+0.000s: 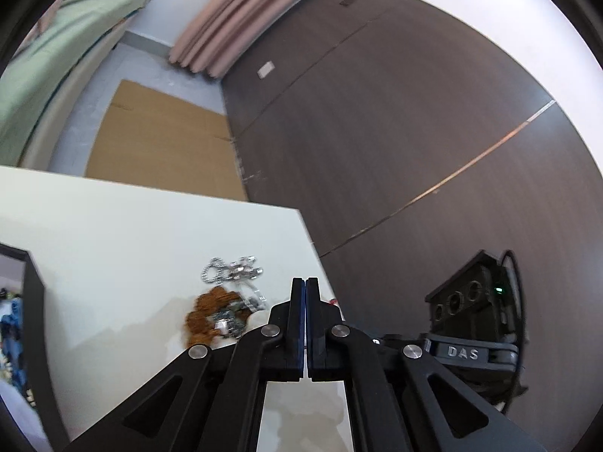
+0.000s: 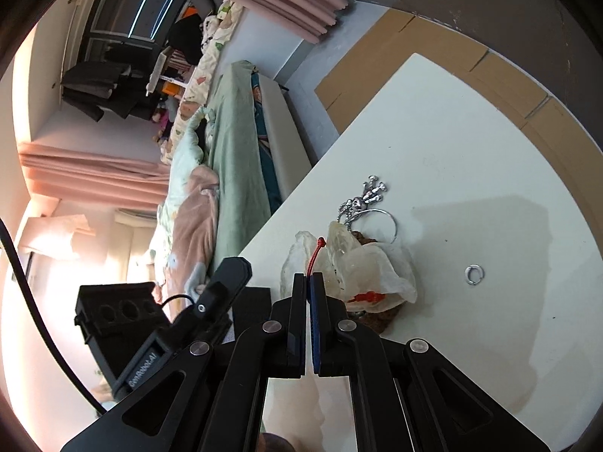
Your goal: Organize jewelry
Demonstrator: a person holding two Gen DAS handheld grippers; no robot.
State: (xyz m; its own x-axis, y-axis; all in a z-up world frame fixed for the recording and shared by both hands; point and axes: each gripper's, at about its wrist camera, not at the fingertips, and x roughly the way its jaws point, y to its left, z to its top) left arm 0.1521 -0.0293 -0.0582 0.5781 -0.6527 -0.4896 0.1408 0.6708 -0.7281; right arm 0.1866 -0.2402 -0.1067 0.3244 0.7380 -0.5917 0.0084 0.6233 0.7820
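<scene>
Jewelry still in one heap on the white surface [image 2: 471, 158], just ahead of both my claws. Nothing looks sorted yet; I judge the task barely begun.

Heap contents, as far as I can make out: silver chain [image 1: 231, 269] with chunky links at the far side of the pile; a thin silver hoop [image 2: 380, 222] beyond my right claw's tips; a brown beaded or woven piece [image 1: 205, 314] nearest my left claw, tangled with more silver bits. A small silver ring [image 2: 474, 275] lies apart, off to the right of my right claw, on its own.

Containers: only one I can see, a crumpled clear plastic bag [image 2: 361, 263], lying on top of the pile right past my right claw. Red cord [image 2: 316, 256] runs from it down to my right claw's tips. Something red shows through the plastic lower down; what else is inside I cannot tell. No tray, box or dish visible in either view.

Right claw [image 2: 309, 282]: fingers drawn together, apparently pinching the red cord, no gap.
Left claw [image 1: 304, 286]: fingers pressed together, nothing between them, hovering just right of the pile near the surface's edge.

Left to do, by my reckoning: untangle the heap, separate chain, hoop, brown piece and ring, and find a place for each.
</scene>
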